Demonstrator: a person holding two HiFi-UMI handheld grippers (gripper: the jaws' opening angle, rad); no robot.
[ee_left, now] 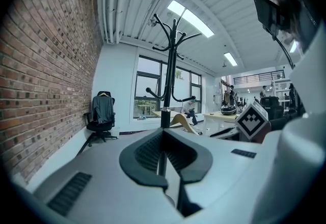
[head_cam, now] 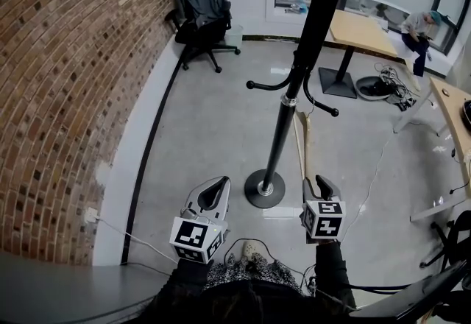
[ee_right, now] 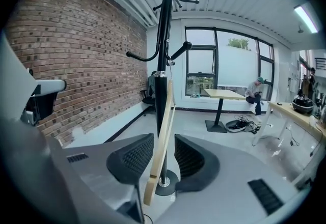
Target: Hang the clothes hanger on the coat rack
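Concrete floor [head_cam: 206,124] along brick wall [head_cam: 66,94], black coat rack [head_cam: 283,120] standing mid-floor. Left gripper view: left gripper [ee_left: 163,134] closed tip to tip, empty. Right gripper view: right gripper [ee_right: 163,140] clamped on wooden clothes hanger [ee_right: 165,111], upright before the pole. Approach step, seemingly; next, raising it onto a peg.
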